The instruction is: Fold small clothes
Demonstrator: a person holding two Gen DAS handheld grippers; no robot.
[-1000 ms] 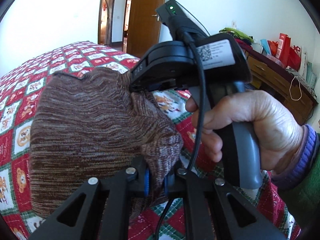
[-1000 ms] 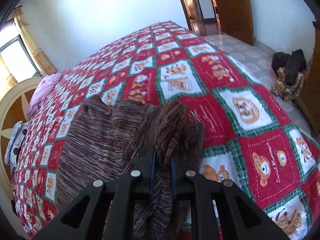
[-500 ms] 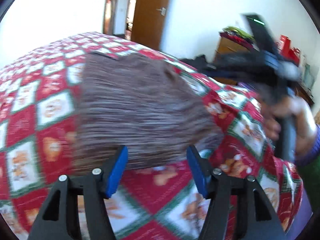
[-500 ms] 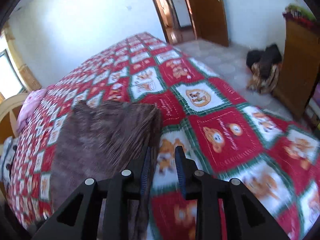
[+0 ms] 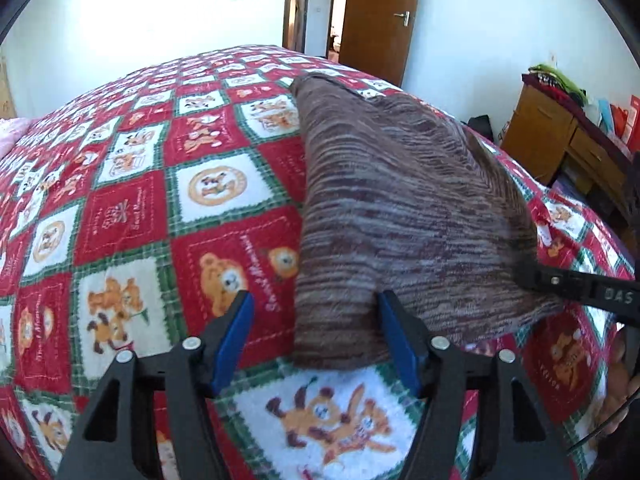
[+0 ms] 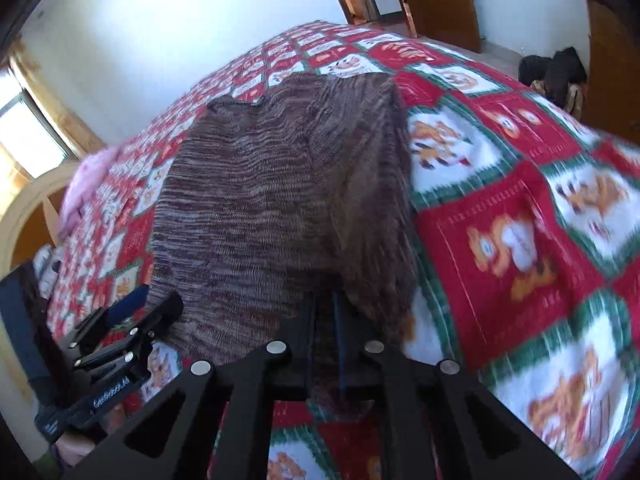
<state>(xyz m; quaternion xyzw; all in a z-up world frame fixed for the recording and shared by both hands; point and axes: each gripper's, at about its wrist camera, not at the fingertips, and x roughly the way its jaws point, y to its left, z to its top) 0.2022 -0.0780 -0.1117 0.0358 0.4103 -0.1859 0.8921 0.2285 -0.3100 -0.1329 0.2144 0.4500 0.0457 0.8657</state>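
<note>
Only right gripper (image 6: 325, 336) seemingly pinching sweater (image 6: 280, 200)

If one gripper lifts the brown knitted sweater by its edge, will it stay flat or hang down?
The sweater would likely droop: soft knit, already sagging into folds on the blanket. It probably won't slip; the right gripper pinches its fuzzy hem.

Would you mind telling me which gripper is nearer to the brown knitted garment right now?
Right. The right gripper is shut on the brown knitted garment at its near edge, while the left gripper is opening at the near left corner, its pads not pressing the fabric.
</note>
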